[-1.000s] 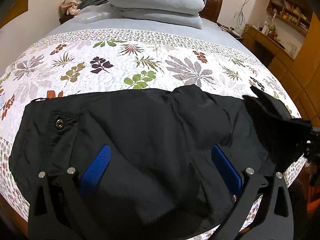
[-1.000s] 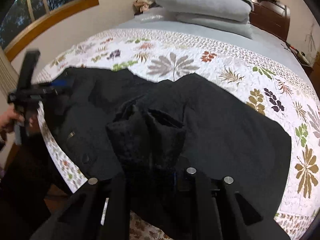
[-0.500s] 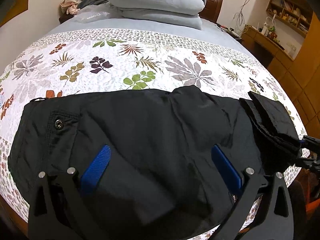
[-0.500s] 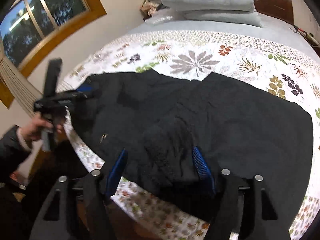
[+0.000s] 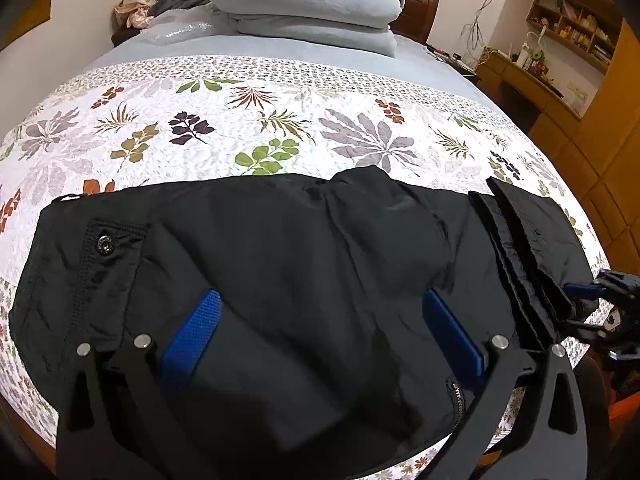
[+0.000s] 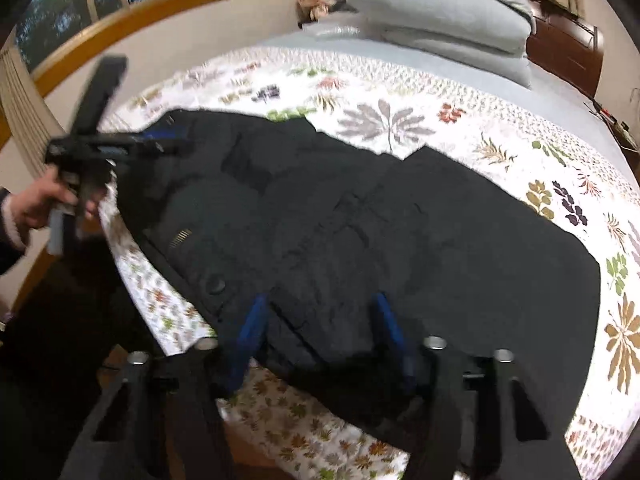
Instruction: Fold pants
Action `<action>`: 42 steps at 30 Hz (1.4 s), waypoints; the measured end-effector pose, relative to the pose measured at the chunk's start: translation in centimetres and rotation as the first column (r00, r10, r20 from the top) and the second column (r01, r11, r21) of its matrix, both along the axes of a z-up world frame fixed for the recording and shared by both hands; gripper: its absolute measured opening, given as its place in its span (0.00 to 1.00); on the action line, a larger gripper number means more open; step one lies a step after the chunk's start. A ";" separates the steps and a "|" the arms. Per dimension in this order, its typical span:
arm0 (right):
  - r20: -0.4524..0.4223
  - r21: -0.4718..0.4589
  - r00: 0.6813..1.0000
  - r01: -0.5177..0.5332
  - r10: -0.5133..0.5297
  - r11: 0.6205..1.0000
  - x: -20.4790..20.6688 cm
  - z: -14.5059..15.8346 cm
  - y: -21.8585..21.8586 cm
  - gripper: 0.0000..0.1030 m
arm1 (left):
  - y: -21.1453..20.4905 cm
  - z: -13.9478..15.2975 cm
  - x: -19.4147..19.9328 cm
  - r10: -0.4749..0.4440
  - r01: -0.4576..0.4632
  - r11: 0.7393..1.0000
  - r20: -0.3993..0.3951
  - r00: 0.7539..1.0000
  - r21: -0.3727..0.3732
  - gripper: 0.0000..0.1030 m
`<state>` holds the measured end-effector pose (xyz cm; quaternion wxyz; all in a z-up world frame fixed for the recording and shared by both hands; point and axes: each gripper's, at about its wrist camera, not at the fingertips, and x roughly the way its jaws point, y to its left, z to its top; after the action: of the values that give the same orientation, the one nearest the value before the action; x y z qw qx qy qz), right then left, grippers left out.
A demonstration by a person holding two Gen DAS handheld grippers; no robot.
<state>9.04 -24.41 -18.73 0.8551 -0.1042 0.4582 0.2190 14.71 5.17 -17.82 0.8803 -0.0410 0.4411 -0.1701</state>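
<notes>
On the leaf-print quilt point(image 5: 280, 128), my right gripper point(image 6: 320, 320) has dropped the black pants' point(image 5: 300, 248) leg ends and is closing again around their edge, not yet pinching, while my left gripper point(image 5: 320, 336) gapes wide above the waist.

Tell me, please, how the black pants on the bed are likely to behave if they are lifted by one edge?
The black pants will probably droop: the cloth lies wrinkled and flat on the quilt. The thin fabric looks light. The folded end may fall open, since nothing visibly pins it.
</notes>
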 end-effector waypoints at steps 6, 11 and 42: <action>0.008 0.011 0.999 -0.032 0.032 0.999 0.2 0.6 0.2 0.15 | 0.5 0.0 0.2 0.002 -0.002 1.000 -0.007 1.000 0.004 0.98; 0.014 0.130 0.996 -0.087 0.086 0.988 -0.5 2.8 0.5 0.14 | 1.6 0.2 0.3 0.035 -0.035 0.999 0.000 0.999 0.022 0.98; -0.097 0.249 0.994 0.076 -0.053 0.966 3.0 2.2 1.8 0.49 | 13.3 5.3 -1.5 0.262 -0.282 0.946 0.137 0.955 0.161 0.98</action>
<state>12.01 -22.62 -16.56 0.8466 0.0301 0.4678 0.2520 13.17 18.50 -12.56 0.9190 -0.0127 0.3939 -0.0085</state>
